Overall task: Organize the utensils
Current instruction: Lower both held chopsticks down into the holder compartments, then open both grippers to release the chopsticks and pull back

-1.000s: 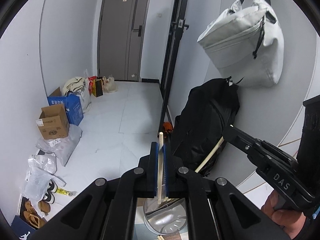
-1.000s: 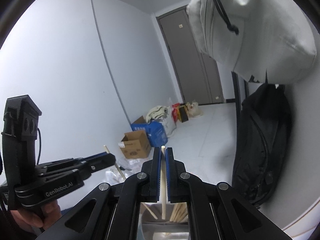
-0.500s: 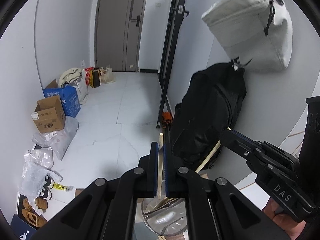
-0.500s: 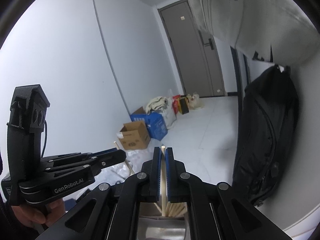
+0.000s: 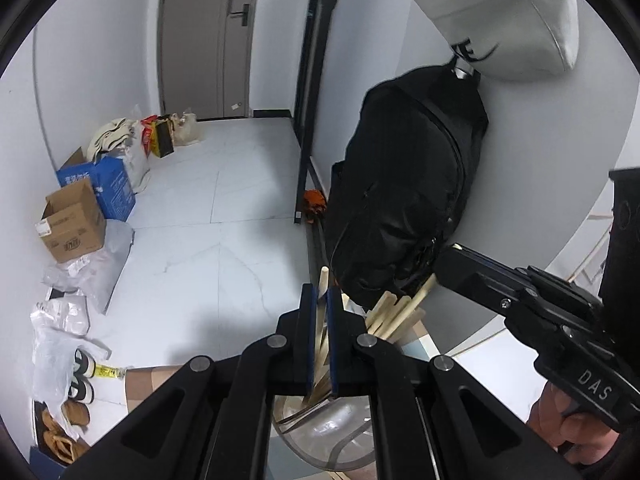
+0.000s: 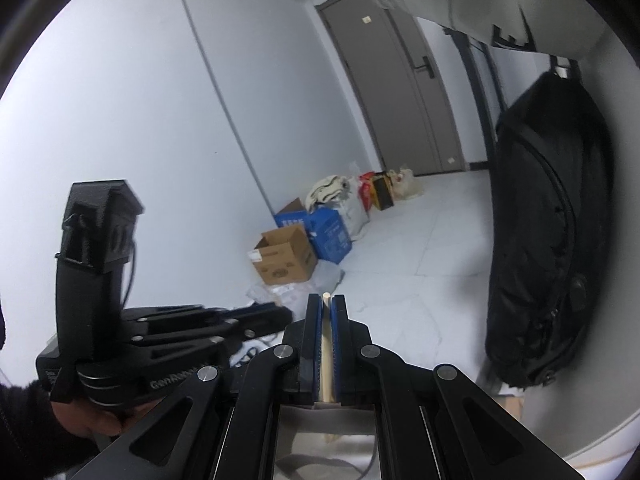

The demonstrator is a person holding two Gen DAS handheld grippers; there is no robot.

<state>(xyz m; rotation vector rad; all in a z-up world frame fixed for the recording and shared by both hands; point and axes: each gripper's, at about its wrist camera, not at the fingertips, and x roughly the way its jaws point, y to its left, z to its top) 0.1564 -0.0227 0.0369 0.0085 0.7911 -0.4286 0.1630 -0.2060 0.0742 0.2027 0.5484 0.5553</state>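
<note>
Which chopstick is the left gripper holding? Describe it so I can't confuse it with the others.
Find the clear cup at the bottom of the left wrist view. One pale wooden chopstick rises between the left gripper's blue pads; the loose bundle leans right, unheld.

Home entryway: grey door [image 5: 204, 36], tiled floor [image 5: 208, 216], cardboard boxes [image 5: 72, 222], shoes [image 5: 82, 376], hung backpack [image 5: 404, 200].
</note>
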